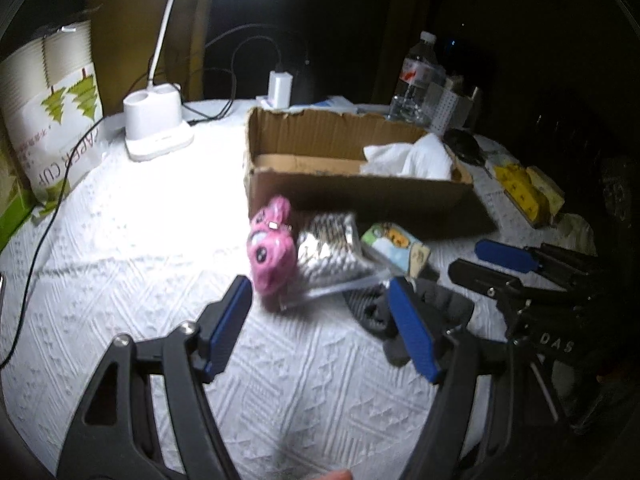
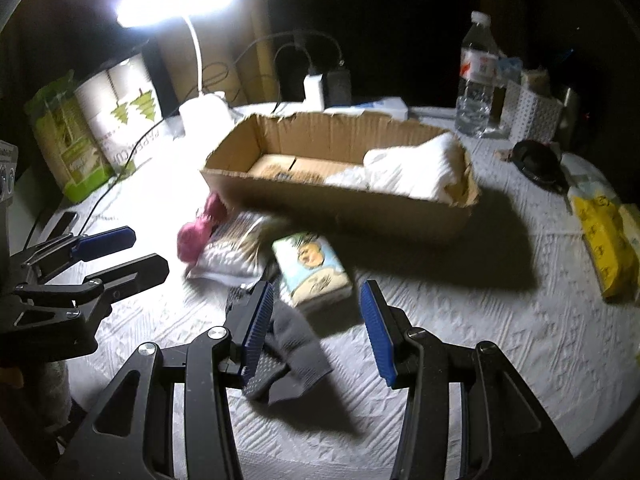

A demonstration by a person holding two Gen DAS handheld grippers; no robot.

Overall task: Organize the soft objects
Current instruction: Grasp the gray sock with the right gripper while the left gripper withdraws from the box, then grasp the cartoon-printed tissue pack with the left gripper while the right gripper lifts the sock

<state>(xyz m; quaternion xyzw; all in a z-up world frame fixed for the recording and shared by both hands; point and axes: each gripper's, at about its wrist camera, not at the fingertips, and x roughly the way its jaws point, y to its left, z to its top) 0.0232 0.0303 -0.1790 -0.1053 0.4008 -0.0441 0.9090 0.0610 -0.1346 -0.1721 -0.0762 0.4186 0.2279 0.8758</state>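
Sorting soft things into the cardboard box [image 2: 344, 204]: barely begun.
Only a white cloth [image 2: 412, 168] lies inside; the pink plush toy [image 1: 272, 256], silver pouch [image 1: 332, 252], tissue pack [image 2: 314, 270] and grey sock [image 2: 294, 354] wait on the surface [image 2: 460, 340]. Left tool [image 1: 320, 328] and right tool [image 2: 316, 332] gape, both empty.
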